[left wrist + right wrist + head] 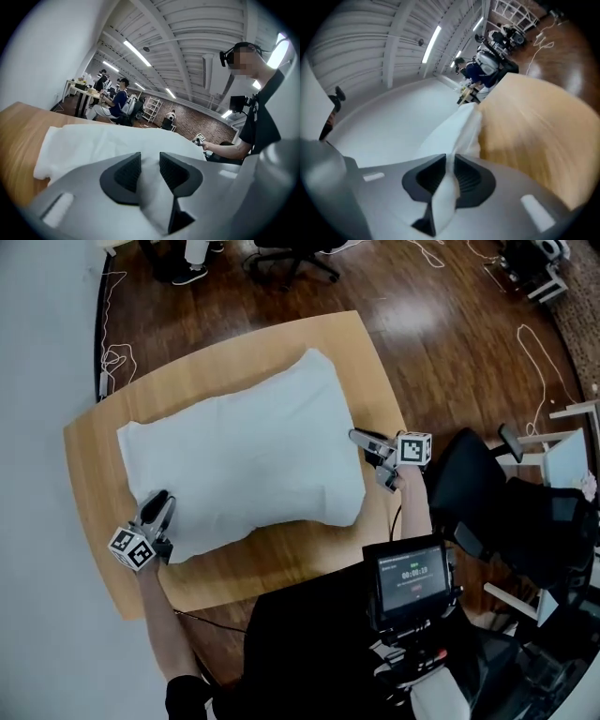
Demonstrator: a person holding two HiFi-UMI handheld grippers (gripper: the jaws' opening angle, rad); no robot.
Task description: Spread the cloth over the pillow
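A white cloth lies over the pillow on the wooden table; I cannot tell the pillow apart from the cloth on top of it. My left gripper is at the cloth's near left corner. In the left gripper view the cloth bunches between the dark pads of that gripper, which is shut on it. My right gripper sits at the cloth's right edge. In the right gripper view a thin fold of cloth is pinched between the jaws of that gripper.
A black office chair stands just right of the table, close to my right arm. A small screen hangs on my chest. Cables lie on the dark wood floor. People sit at desks far behind the table.
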